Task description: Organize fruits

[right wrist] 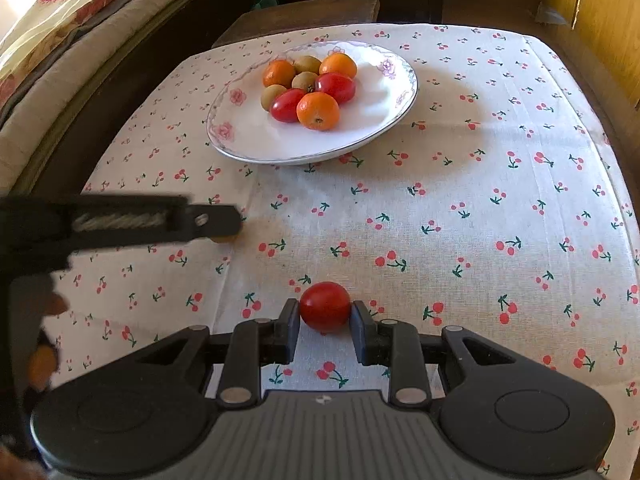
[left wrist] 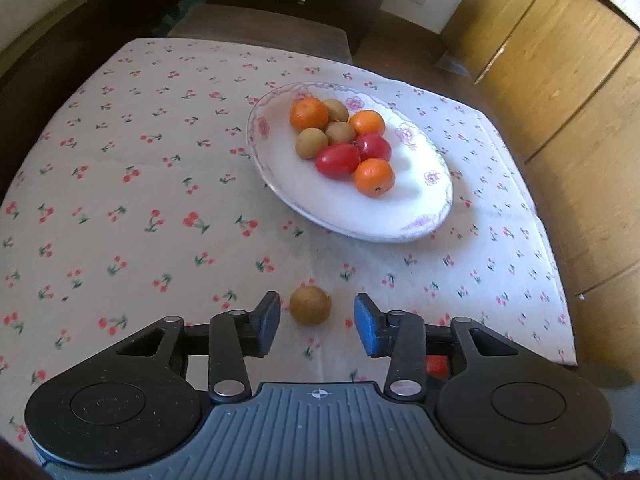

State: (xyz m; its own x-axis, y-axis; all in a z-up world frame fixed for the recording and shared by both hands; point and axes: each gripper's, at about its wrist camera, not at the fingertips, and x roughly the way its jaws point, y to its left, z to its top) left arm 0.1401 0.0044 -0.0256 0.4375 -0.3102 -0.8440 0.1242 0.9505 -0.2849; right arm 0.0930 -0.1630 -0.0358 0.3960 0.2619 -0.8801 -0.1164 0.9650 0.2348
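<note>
A small brown fruit point(left wrist: 310, 305) lies on the cherry-print cloth between the fingertips of my left gripper point(left wrist: 316, 314). That gripper is open, and neither pad touches the fruit. My right gripper point(right wrist: 325, 314) is shut on a red tomato point(right wrist: 325, 307) that sits low over the cloth. Farther back stands a white flowered plate point(left wrist: 400, 208) point(right wrist: 256, 140) holding three oranges, three brown fruits and two red tomatoes. In the right wrist view the left gripper point(right wrist: 228, 226) reaches in from the left, seen side-on.
The table's cloth point(right wrist: 480, 200) ends at the far edge against a dark wooden seat point(left wrist: 260, 28). Yellow-brown cabinet doors point(left wrist: 560, 100) stand to the right. A cushioned bed edge point(right wrist: 60, 60) runs along the left. Part of a person's hand point(right wrist: 56, 304) shows on the left gripper's handle.
</note>
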